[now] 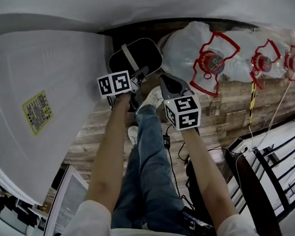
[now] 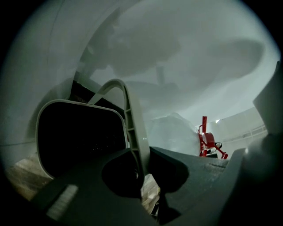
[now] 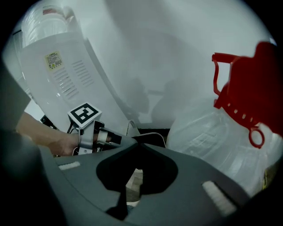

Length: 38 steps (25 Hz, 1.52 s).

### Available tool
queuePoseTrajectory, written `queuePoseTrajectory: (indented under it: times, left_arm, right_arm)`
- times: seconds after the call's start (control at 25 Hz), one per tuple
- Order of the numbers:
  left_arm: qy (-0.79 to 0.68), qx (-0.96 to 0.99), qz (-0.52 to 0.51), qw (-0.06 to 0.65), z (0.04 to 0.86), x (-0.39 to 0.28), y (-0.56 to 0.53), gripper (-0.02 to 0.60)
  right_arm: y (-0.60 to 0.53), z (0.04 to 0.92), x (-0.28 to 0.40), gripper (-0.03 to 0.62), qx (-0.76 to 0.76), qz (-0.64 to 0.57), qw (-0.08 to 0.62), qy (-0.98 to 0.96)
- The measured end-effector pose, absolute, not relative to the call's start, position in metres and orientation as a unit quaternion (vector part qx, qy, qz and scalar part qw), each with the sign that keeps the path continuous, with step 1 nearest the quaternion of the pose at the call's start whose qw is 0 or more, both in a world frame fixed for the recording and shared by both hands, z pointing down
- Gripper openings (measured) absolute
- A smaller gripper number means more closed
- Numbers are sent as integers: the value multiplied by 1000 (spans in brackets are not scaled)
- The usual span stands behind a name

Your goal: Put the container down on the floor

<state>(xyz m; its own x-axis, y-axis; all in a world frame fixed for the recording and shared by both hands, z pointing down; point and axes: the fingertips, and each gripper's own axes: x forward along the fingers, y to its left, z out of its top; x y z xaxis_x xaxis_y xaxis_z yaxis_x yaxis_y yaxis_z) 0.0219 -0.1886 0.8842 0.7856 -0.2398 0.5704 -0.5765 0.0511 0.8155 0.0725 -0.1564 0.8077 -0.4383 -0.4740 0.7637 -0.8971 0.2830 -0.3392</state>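
While pinching the grey handle (image 2: 132, 119) of the dark container (image 1: 142, 50) in the left gripper's (image 1: 141, 74) fingers, lower straight down and slowly, keeping the grip firm until seated flat on the floor (image 1: 227, 110); only then let go. Aim for the bare floor between the white appliance (image 1: 41, 96) and the bagged water jug (image 1: 193, 52), clear of the shoe (image 1: 153, 96). Keep the right gripper (image 1: 166, 83) just beside, fingers pressed together on nothing, out of the container's way.

Seen only in the head view: container hanging near the wall, both grippers side by side, though not whether the base touches the floor yet. Shown only by the left gripper view: handle clamped edge-on between the fingers, black open mouth of the container to its left. Shown only by the right gripper view: closed, empty fingers, with the left gripper beyond them.
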Motion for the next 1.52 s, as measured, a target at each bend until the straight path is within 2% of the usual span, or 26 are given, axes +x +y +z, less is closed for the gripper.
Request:
queuePoseTrajectory:
  times: [0.92,1.24,1.52]
  left_arm:
    - [-316,657,174,662,922,9,-187,38]
    - [-377,620,188,662,924,-25,-177,45]
    - [-451,560,258,645,943,-61,-155,51]
  right_arm:
    - [-140,825,76,23,442,404,286,-748]
    - [-142,813,70,23,439,398,286,-753]
    - [-135,815,58,25,430,403,288,-755]
